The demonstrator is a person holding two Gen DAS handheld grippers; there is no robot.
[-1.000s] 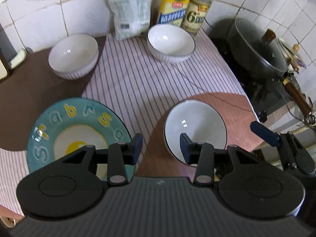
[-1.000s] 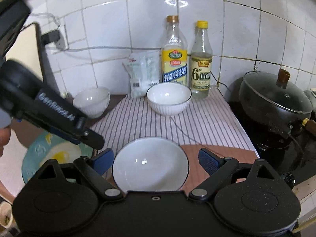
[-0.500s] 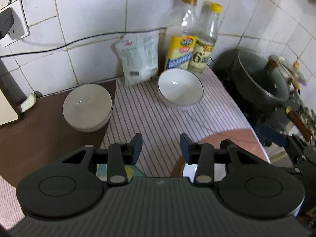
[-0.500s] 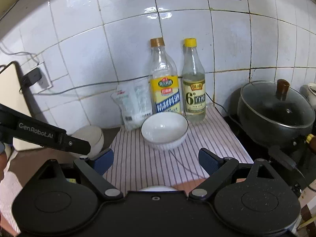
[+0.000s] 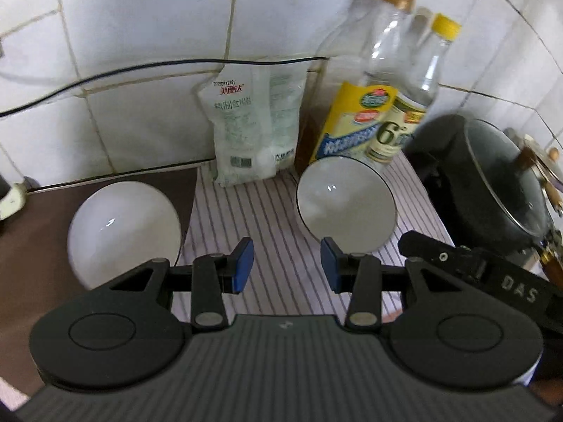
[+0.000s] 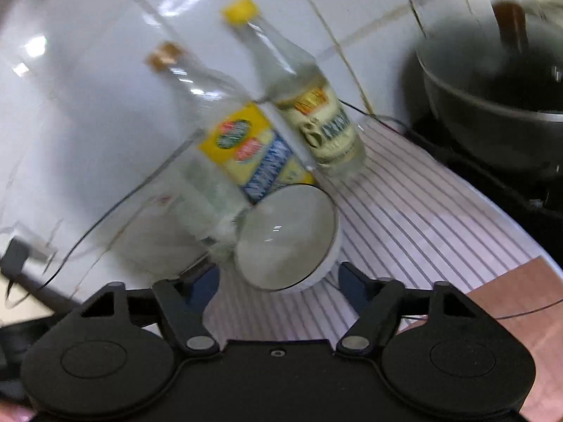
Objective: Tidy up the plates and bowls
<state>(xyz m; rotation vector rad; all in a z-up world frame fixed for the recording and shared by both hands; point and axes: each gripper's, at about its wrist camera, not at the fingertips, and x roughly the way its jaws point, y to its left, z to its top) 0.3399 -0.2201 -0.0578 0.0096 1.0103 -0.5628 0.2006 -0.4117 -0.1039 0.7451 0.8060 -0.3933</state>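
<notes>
Left wrist: we see left gripper [image 5: 285, 263] fingers parted, empty, over striped cloth [image 5: 281, 211]; rimmed bowl [image 5: 346, 204] ahead-right by bottles [image 5: 380, 98], plain bowl [image 5: 123, 232] left on brown surface [image 5: 31, 246]. Right wrist, blurred: right gripper [image 6: 278, 281] fingers spread, rimmed bowl [image 6: 286, 235] just ahead between them, ungrasped.

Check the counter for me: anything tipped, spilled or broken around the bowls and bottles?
Nothing stands out. Both white bowls sit upright and empty, the two bottles stand capped by the wall. The slant in the right wrist view is a blurred, rolled camera.
</notes>
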